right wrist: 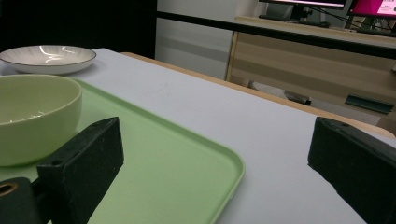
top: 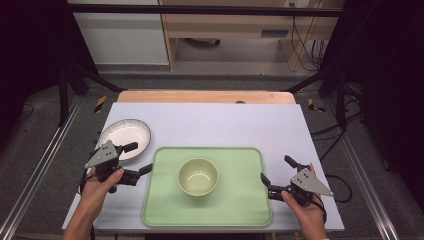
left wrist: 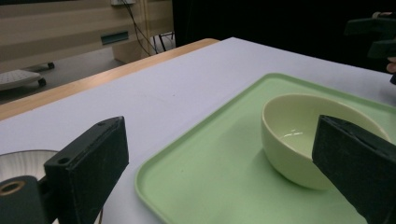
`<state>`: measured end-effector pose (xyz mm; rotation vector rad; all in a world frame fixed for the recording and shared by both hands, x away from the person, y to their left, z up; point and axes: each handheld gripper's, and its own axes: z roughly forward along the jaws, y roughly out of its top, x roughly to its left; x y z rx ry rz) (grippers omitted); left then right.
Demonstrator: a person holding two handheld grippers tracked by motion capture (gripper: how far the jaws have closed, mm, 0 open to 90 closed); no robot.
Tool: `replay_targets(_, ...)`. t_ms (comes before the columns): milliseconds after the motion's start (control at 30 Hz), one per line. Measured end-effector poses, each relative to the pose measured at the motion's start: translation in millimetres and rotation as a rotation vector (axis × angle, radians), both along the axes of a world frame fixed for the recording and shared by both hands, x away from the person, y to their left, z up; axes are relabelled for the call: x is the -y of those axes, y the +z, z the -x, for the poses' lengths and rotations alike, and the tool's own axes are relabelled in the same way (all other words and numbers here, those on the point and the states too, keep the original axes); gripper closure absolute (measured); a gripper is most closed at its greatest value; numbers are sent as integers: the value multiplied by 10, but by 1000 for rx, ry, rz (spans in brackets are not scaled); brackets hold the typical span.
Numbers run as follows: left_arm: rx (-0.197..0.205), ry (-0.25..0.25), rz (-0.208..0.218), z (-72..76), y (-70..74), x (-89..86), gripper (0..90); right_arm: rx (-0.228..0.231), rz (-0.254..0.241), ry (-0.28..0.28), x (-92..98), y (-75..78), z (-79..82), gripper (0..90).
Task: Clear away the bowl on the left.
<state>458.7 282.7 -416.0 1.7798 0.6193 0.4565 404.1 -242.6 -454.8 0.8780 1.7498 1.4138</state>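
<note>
Glossy ceramic-looking bowl (top: 198, 176) on matt plastic-looking tray (top: 165, 210); matt black jaws.

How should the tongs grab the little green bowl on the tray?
Probably by the rim. The green bowl sits upright and open-topped in the middle of the tray, and its rounded side looks slippery to squeeze. Come from above, one jaw inside and one outside the wall. The left tongs and right tongs are both open beside the tray, so either side would work.

Desk (top: 225, 125): pale top, wooden strip along far edge. Green tray (top: 240, 205) at near edge, centre. White plate (top: 127, 132) beside left edge.
</note>
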Motion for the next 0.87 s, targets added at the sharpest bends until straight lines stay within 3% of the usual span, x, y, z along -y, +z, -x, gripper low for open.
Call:
replay_targets(400,-15,18,-42,8,-138,-156,35,0,3,-1,1,-1,-1,35)
replay_targets(467,-21,27,-76,16,-177,-191,35,0,3,0,0,-2,-2,35)
replay_targets(600,-38,32,-102,24,-252,-246,36,1,5,2,-4,-3,-4,35)
replay_targets(867,-53,49,-84,30,-285,-325,36,1,4,1,-5,-2,-4,35)
